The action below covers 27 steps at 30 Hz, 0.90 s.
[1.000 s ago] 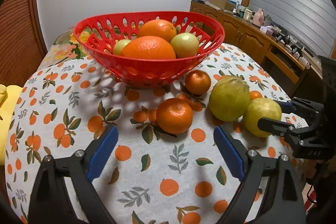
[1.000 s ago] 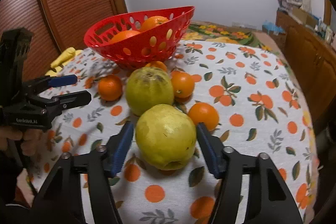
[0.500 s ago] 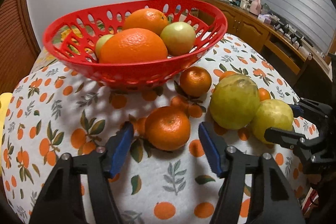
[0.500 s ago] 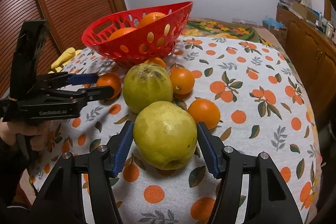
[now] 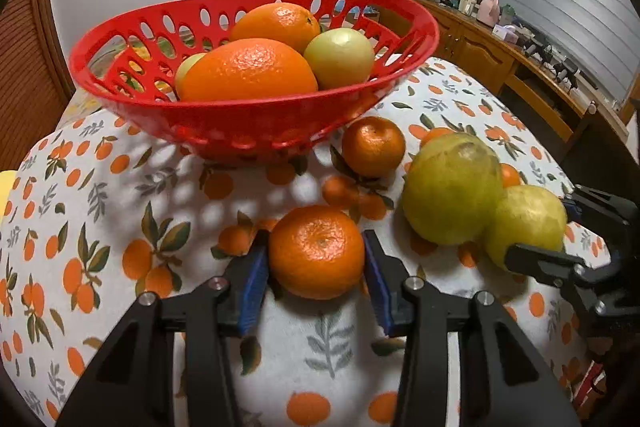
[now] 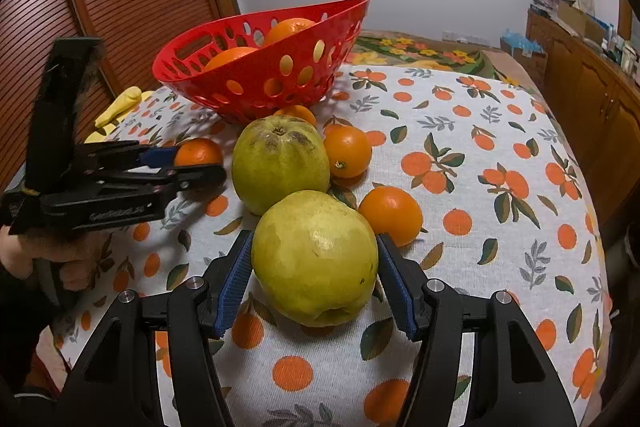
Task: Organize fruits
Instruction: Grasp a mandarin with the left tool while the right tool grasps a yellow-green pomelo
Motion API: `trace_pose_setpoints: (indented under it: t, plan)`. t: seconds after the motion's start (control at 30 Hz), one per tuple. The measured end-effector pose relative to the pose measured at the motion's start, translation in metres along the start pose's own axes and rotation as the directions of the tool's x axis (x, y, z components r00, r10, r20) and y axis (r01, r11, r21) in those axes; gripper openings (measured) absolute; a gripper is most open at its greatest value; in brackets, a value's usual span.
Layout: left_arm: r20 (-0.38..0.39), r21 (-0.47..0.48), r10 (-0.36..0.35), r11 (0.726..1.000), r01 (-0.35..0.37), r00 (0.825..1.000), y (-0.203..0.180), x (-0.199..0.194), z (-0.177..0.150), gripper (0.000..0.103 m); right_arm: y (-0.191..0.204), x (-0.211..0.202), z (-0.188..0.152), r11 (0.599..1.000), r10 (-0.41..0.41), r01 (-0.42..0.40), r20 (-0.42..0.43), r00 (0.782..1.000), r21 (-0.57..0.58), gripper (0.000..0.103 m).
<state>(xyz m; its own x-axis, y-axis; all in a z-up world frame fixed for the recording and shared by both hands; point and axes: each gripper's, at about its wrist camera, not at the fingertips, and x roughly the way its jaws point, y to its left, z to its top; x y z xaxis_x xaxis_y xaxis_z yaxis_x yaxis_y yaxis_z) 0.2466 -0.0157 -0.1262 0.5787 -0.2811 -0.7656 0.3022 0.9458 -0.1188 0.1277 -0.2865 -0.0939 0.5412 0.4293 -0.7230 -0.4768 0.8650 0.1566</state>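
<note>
Jaws: left gripper (image 5: 316,277) now closed onto tangerine (image 5: 317,251) | right gripper (image 6: 314,281) pinching pear (image 6: 315,263), unchanged

A table covered by a white tablecloth (image 6: 500,131) printed with oranges and leaves carries everything. On it stand a red perforated basket (image 5: 256,123), two yellow-green pears (image 6: 316,263) (image 6: 280,159) side by side, and loose tangerines: one (image 5: 316,251) nearest the left camera, another (image 5: 374,147) by the basket's foot, two more (image 6: 390,215) (image 6: 348,151) beside the pears. A yellow object (image 6: 120,103) lies at the far edge.
</note>
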Motion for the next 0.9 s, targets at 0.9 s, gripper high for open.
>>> trace_pose_setpoints:
  t: [0.9]
  plan:
    - [0.15,0.002,-0.016,1.0,0.016,0.989,-0.007,-0.084,0.0,0.043,0.017,-0.05,0.03,0.997,0.041,-0.031,0.133,0.99,-0.07,0.061]
